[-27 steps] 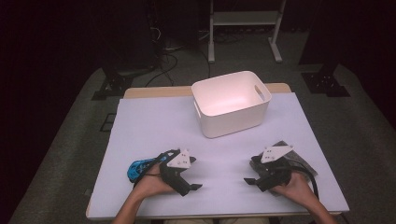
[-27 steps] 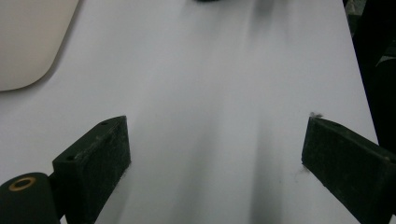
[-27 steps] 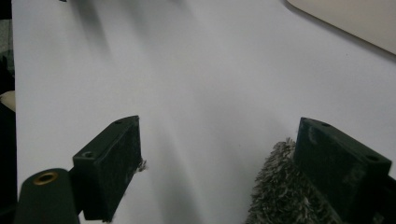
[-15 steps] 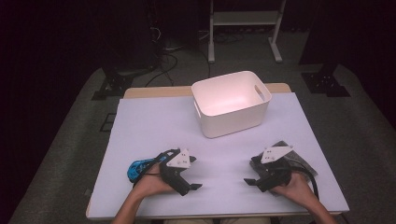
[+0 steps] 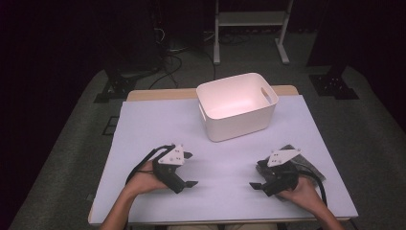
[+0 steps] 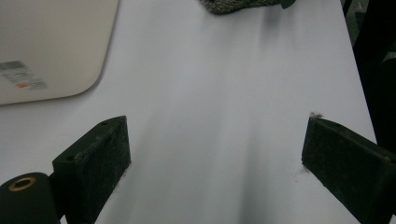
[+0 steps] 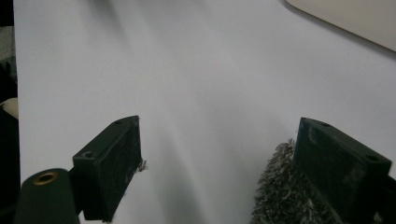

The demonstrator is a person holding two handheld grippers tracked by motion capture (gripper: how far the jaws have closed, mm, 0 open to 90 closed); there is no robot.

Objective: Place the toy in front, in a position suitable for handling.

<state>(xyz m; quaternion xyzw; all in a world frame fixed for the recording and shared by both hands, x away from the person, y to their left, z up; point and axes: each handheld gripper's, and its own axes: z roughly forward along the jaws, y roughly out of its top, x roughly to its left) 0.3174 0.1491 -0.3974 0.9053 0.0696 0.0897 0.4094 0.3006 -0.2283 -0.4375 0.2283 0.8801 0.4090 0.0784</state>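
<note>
Blue thing by the left gripper (image 5: 187, 168) is gone now — both grippers' fingers apart, right gripper (image 7: 219, 158) view catches grey fuzzy cloth (image 7: 285, 191).

The left gripper (image 6: 215, 177) held its jaws wide above the bench (image 6: 224, 93), the white bin (image 6: 46, 46) beside; perhaps grey cloth (image 6: 233, 4) beyond.

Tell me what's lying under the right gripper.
A grey fuzzy cloth lies on the white table beneath the right gripper, whose jaws are open. The gripper and hand cover its middle.

High view overhead, gripper views low — table (image 5: 158, 124) shared
</note>
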